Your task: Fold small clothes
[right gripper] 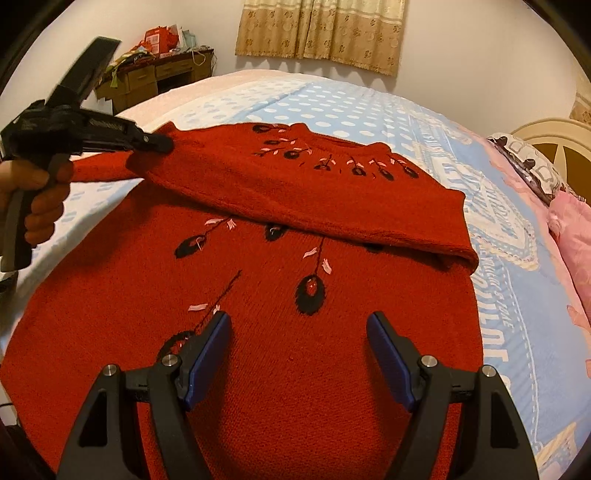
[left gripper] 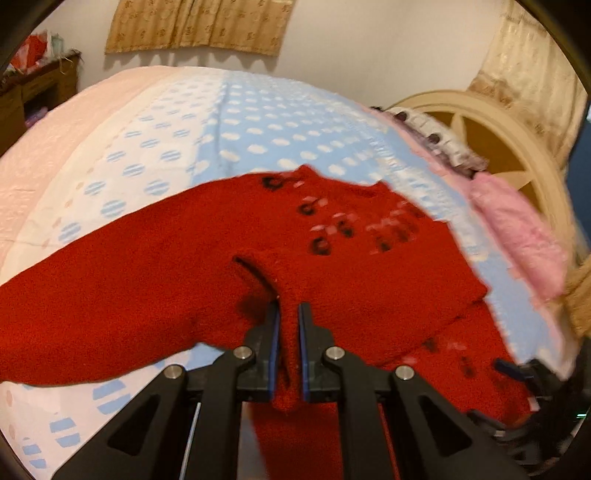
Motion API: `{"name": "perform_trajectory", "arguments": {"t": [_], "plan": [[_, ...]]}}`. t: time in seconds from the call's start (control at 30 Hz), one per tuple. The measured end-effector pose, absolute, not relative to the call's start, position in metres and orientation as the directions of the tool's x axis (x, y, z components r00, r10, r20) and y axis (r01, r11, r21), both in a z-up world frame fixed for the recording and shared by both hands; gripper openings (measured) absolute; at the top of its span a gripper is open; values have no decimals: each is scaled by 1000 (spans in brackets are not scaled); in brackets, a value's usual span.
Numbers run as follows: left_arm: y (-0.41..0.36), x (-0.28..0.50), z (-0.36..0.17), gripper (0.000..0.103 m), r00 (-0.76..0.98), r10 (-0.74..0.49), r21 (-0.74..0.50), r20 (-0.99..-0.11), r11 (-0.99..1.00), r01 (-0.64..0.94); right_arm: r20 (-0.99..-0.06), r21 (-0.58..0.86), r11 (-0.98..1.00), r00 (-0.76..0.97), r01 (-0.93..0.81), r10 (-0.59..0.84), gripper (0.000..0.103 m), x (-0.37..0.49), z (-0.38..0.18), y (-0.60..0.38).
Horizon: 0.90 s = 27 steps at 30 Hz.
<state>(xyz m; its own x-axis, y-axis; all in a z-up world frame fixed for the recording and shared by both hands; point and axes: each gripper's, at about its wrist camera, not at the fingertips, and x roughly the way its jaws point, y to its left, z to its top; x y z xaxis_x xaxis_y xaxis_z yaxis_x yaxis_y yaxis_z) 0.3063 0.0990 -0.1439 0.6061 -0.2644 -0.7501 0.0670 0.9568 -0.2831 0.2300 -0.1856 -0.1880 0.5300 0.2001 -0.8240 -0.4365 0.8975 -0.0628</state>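
A red knit sweater [right gripper: 280,332] with black and pink flower embroidery lies on the bed, its upper part folded over its body. My left gripper [left gripper: 289,314] is shut on a pinch of the red sweater [left gripper: 332,266] near the shoulder and holds it lifted; a sleeve [left gripper: 92,295] hangs out to the left. In the right wrist view the left gripper [right gripper: 159,142] grips the folded part's left end. My right gripper [right gripper: 299,321] is open and empty, hovering just above the sweater's lower body.
The bed has a blue-and-white dotted cover [right gripper: 369,110]. Pink pillows [left gripper: 517,229] and a cream headboard [left gripper: 498,122] lie to the right. A cluttered wooden desk [right gripper: 155,74] stands by the far wall under curtains [right gripper: 321,29].
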Motion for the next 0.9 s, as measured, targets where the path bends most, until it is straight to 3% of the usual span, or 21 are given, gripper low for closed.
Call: {"name": "perform_trajectory", "arguments": {"t": [0.27, 0.5, 0.63, 0.7, 0.77, 0.9], "plan": [[117, 293, -150, 10, 624, -284, -329, -728, 943, 47, -845, -43, 898, 495, -437, 201, 76, 232, -193, -188], [123, 293, -171, 10, 597, -263, -324, -758, 946, 5, -851, -60, 892, 489, -448, 188, 76, 230, -190, -184], [124, 290, -171, 19, 603, -270, -338, -751, 941, 0, -875, 12, 884, 423, -467, 235, 77, 240, -174, -198], [124, 288, -169, 36, 605, -280, -346, -745, 938, 9, -872, 6, 894, 435, -448, 224, 77, 255, -157, -211], [121, 285, -167, 66, 617, -257, -319, -744, 948, 9, -863, -31, 903, 467, -428, 192, 77, 272, -144, -221], [117, 286, -166, 69, 631, -211, -273, -746, 962, 0, -836, -50, 921, 521, -386, 173, 77, 322, -135, -242]]}}
